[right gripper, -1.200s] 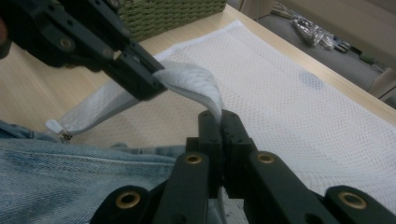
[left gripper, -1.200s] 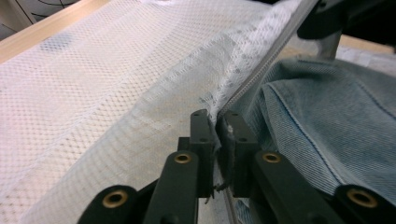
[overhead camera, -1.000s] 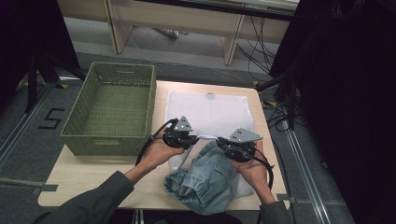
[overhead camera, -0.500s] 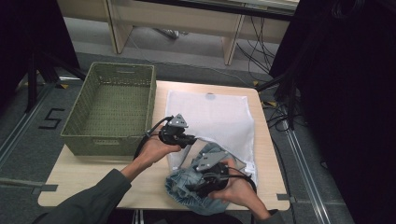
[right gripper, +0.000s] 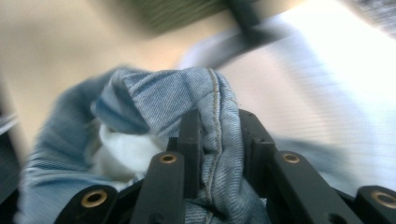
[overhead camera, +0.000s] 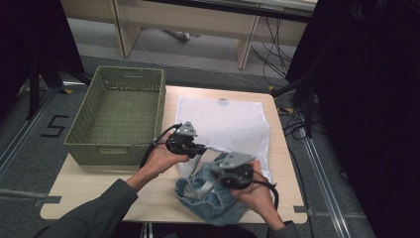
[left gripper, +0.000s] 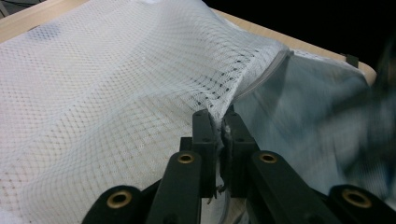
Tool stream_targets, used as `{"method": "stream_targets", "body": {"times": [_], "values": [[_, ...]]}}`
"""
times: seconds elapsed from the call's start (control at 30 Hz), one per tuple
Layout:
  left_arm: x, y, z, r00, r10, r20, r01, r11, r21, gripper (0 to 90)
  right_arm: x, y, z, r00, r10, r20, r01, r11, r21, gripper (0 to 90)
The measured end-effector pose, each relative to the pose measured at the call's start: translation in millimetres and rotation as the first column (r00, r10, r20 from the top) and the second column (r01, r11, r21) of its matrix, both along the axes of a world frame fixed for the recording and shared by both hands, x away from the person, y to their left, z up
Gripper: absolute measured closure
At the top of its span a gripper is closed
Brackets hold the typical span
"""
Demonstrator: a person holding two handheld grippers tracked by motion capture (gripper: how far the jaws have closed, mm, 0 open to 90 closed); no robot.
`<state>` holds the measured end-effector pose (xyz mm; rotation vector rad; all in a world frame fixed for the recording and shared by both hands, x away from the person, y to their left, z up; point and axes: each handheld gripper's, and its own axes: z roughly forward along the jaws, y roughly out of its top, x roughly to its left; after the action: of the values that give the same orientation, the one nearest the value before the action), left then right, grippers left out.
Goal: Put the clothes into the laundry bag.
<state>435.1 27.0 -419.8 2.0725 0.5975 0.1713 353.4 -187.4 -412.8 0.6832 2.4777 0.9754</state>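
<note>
Our left tool point(left gripper: 217, 122) was clamped on the mesh bag's point(left gripper: 116, 93) rim, lifting it; the right tool point(right gripper: 218, 126) pinched the jeans point(right gripper: 212, 100) just beside that mouth, apparently. We judged: hold the opening high, feed denim under.

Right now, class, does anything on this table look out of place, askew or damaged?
Nothing looks damaged or spilled. The denim garment is bunched in a heap at the near edge of the table, pinched by the right gripper. The left gripper lifts the open edge of the white mesh bag. The green basket sits square.
</note>
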Motion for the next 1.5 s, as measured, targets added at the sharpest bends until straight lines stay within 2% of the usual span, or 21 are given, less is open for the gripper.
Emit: {"method": "stream_targets", "body": {"times": [0.07,0.17,0.23,0.33,0.57,0.6,0.63,0.67,0.73,0.8,0.83,0.93,1.03,1.1,1.13,1.2,1.23,1.27,1.33,1.47,1.5], "values": [[-0.7,0.7,1.8,1.0000,-0.002,0.002,0.002,1.0000,-0.008,84.8,9.0,-17.1,16.5,0.9935,-0.085,0.075,0.083,0.996,0.028,74.9],[-0.3,1.0,3.3,1.0000,0.001,0.002,-0.001,0.9999,-0.014,84.7,21.0,-32.5,15.6,0.9848,-0.157,0.074,0.155,0.987,0.038,75.1],[0.0,1.1,1.8,1.0000,0.000,-0.006,0.000,0.9999,-0.011,84.8,32.7,-34.2,-17.3,0.9820,-0.187,-0.026,0.186,0.981,-0.055,75.5],[-1.4,0.6,1.4,1.0000,-0.003,-0.007,0.003,1.0000,-0.004,84.7,47.4,-30.6,-53.9,0.9712,-0.230,-0.061,0.221,0.966,-0.136,74.3],[-0.6,1.0,0.8,0.9998,-0.006,-0.017,0.005,0.9999,-0.012,84.5,44.1,-36.6,-31.3,0.9581,-0.272,-0.088,0.270,0.962,-0.036,61.0],[-0.5,0.9,0.9,0.9998,-0.006,-0.018,0.006,0.9999,-0.014,84.4,41.7,-37.6,-24.7,0.9594,-0.268,-0.087,0.269,0.963,-0.008,57.2],[0.1,1.3,0.8,0.9998,-0.008,-0.020,0.007,0.9998,-0.016,84.3,35.2,-39.9,-7.8,0.9697,-0.234,-0.071,0.238,0.969,0.063,50.7],[0.7,1.3,0.2,0.9997,-0.009,-0.023,0.008,0.9997,-0.025,84.2,28.6,-38.8,1.5,0.9696,-0.227,-0.092,0.235,0.967,0.098,47.5],[1.3,1.9,0.0,0.9997,-0.006,-0.025,0.006,0.9997,-0.024,84.2,17.8,-35.5,15.7,0.9859,-0.158,-0.056,0.165,0.974,0.157,44.4],[1.7,2.8,0.1,0.9996,0.000,-0.028,-0.001,0.9998,-0.022,84.2,3.4,-25.0,21.4,0.9930,-0.067,-0.098,0.084,0.980,0.182,43.1],[2.0,3.4,-0.2,0.9996,0.003,-0.029,-0.004,0.9997,-0.023,84.3,-0.2,-18.6,20.2,0.9964,-0.006,-0.085,0.021,0.984,0.177,42.5],[2.1,3.4,-0.4,0.9995,0.004,-0.033,-0.004,0.9997,-0.025,84.3,-11.9,9.0,4.9,0.9851,0.070,-0.157,-0.050,0.991,0.128,40.2],[2.1,3.5,-0.4,0.9995,0.003,-0.031,-0.003,0.9997,-0.024,84.2,-16.9,26.9,-11.1,0.9775,0.106,-0.182,-0.088,0.991,0.101,39.8],[2.4,3.7,-0.5,0.9995,0.002,-0.032,-0.003,0.9997,-0.025,84.2,-22.1,41.0,-24.9,0.9659,0.150,-0.211,-0.134,0.987,0.085,37.7],[2.5,3.7,-0.6,0.9994,0.005,-0.034,-0.005,0.9997,-0.025,84.2,-25.8,51.6,-35.1,0.9592,0.188,-0.212,-0.187,0.982,0.024,37.2],[2.7,4.0,-1.1,0.9994,0.005,-0.033,-0.006,0.9997,-0.024,84.2,-26.8,59.7,-43.9,0.9592,0.175,-0.222,-0.184,0.983,-0.023,47.0],[2.7,4.0,-1.1,0.9994,0.005,-0.033,-0.006,0.9997,-0.024,84.3,-26.8,59.7,-43.9,0.9592,0.175,-0.222,-0.184,0.983,-0.023,47.0],[2.5,3.8,-1.1,0.9993,0.006,-0.037,-0.007,0.9996,-0.028,84.3,-23.1,62.4,-52.1,0.9641,0.156,-0.215,-0.178,0.980,-0.087,67.9],[2.6,4.2,-0.8,0.9993,0.000,-0.038,-0.001,0.9997,-0.025,84.3,-18.2,58.9,-55.8,0.9731,0.139,-0.184,-0.166,0.976,-0.141,79.5],[3.0,4.9,-0.5,0.9992,-0.006,-0.041,0.004,0.9994,-0.035,84.6,-10.0,41.4,-34.2,0.9911,0.056,-0.120,-0.066,0.995,-0.080,83.8],[2.9,5.5,0.4,0.9989,-0.005,-0.047,0.003,0.9992,-0.039,84.6,-10.0,41.4,-34.2,0.9911,0.056,-0.120,-0.066,0.995,-0.080,83.8]]}}
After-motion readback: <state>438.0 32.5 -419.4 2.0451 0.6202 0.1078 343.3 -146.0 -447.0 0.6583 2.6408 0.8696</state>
